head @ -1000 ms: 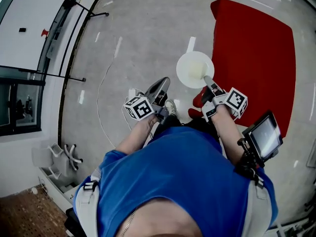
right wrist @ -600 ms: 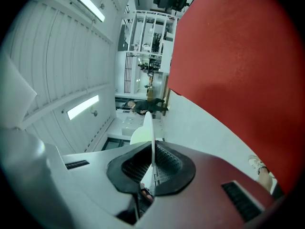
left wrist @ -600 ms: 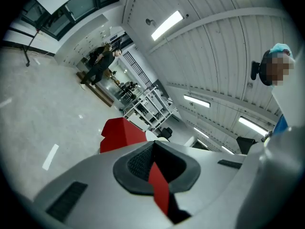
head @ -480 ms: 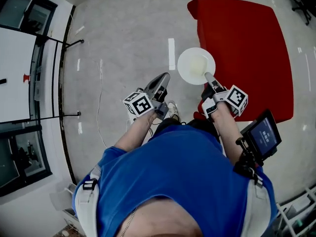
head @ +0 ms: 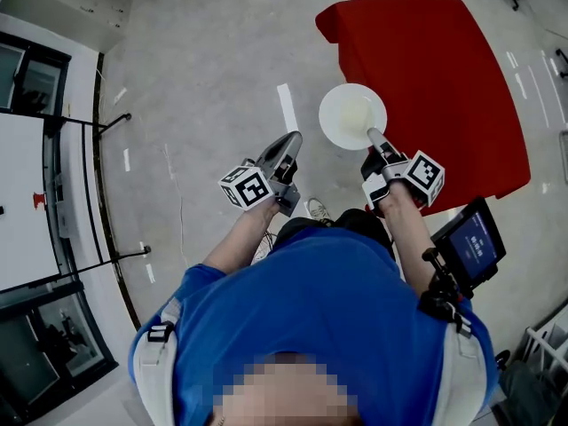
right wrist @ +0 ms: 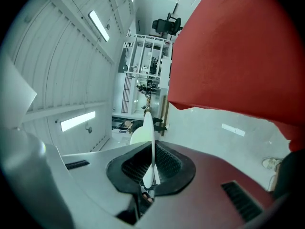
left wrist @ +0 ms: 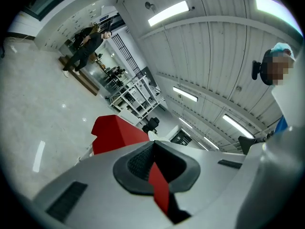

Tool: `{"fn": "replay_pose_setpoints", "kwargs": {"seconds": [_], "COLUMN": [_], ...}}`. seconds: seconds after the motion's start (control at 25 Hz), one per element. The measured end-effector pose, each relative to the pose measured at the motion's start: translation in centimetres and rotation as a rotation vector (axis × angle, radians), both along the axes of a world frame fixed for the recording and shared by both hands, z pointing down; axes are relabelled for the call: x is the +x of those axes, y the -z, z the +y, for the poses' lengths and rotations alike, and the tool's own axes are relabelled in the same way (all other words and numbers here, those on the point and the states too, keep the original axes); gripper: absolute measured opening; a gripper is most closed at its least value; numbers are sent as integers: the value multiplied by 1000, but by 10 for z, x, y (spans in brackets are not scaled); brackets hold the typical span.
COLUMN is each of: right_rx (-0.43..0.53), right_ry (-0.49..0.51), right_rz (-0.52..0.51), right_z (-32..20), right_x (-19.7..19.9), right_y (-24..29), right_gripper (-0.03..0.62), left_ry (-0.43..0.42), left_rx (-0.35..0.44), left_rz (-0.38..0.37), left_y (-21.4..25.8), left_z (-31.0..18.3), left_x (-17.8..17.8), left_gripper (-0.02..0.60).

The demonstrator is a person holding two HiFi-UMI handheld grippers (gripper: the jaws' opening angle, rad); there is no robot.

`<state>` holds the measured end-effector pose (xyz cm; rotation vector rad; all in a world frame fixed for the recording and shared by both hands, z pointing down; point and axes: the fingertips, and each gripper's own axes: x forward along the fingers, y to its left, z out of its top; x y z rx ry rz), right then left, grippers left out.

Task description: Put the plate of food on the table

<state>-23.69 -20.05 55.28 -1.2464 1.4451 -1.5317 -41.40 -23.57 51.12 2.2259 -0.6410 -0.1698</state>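
Glossy grey floor, white tape strip, ceiling strip lights, metal racks, office chair.

L gripper: held out ahead of torso, jaws together, nothing btwn them. R gripper: also out front, a bit further fwd than L, jaws pinched on near rim of plate; rim sits edge-on btwn pads in R gripper view. L forearm and R forearm bare, elbows bent.
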Motion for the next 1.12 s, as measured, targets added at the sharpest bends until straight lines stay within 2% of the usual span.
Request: {"fn": "replay_pose_setpoints", "kwargs": {"seconds": [0.72,1.12], "right_rx": [15,23], "right_ry": [-160,-185], "right_rz": [-29,-48], "right_z": [-17,-125], "right_x": [34,117], "right_y": [10,-1], "right_gripper": [12,12], "left_ry": [-148,-179], "left_rx": [15,21], "left_rz": [-26,-41], "left_y": [18,12], "left_z": [-35,-146], "left_x": [31,124], "left_gripper": [8,8]}}
